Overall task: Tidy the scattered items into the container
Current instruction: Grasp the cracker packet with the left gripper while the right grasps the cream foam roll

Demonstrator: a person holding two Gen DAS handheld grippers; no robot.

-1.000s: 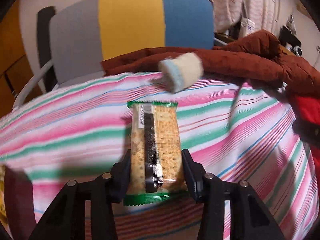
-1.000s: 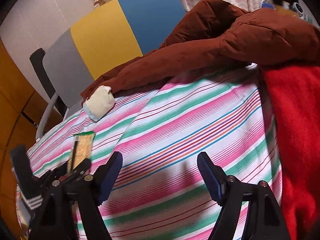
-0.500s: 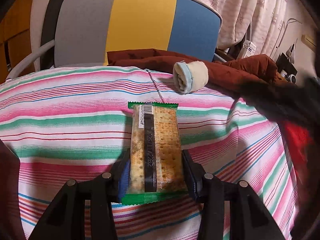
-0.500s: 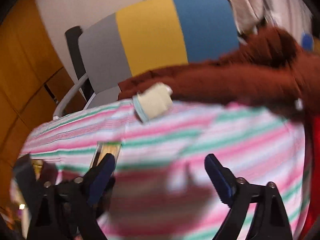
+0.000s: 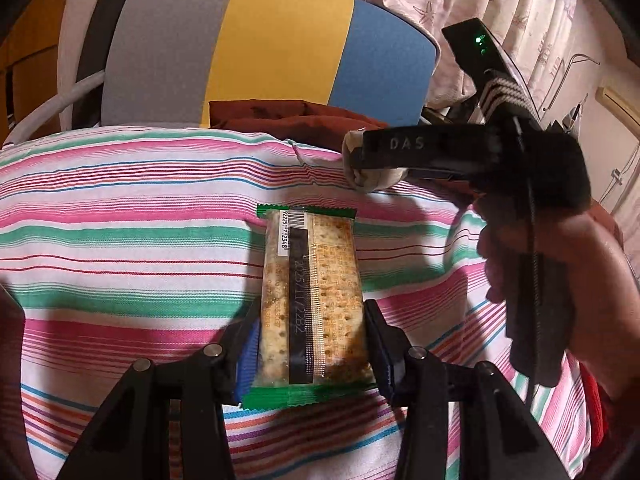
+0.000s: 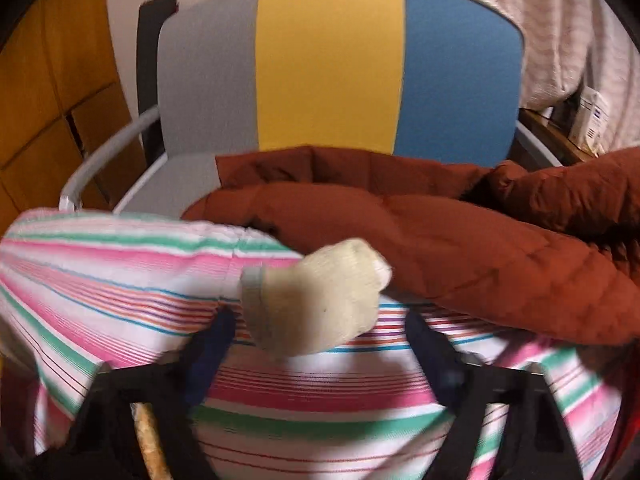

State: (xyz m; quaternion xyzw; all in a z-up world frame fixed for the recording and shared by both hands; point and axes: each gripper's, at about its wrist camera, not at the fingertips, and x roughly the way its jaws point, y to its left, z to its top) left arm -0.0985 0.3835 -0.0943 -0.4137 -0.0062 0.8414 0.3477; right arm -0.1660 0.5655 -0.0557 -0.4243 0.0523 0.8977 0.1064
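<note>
Fingers of the left gripper [image 5: 308,344] pinch a green-edged cracker packet [image 5: 310,300] above the striped cloth [image 5: 120,240]. Opposite, the right gripper [image 6: 320,344] gapes around a rolled cream sock [image 6: 312,300]; centre it, then squeeze gently. No container shows.

Left view: my left gripper's [image 5: 312,360] camera looks along its fingers, low and close over the striped cloth [image 5: 120,240], toward the chair [image 5: 280,48]
Right view: my right gripper's [image 6: 320,356] camera sits farther forward, also low and near the cloth [image 6: 120,280], facing the chair [image 6: 328,68] straight on
Shared: cloth, chair, brown jacket [image 6: 440,248], rolled sock [image 6: 316,300]
Cross-view: my right gripper [image 5: 440,156] shows at the left view's right edge
</note>
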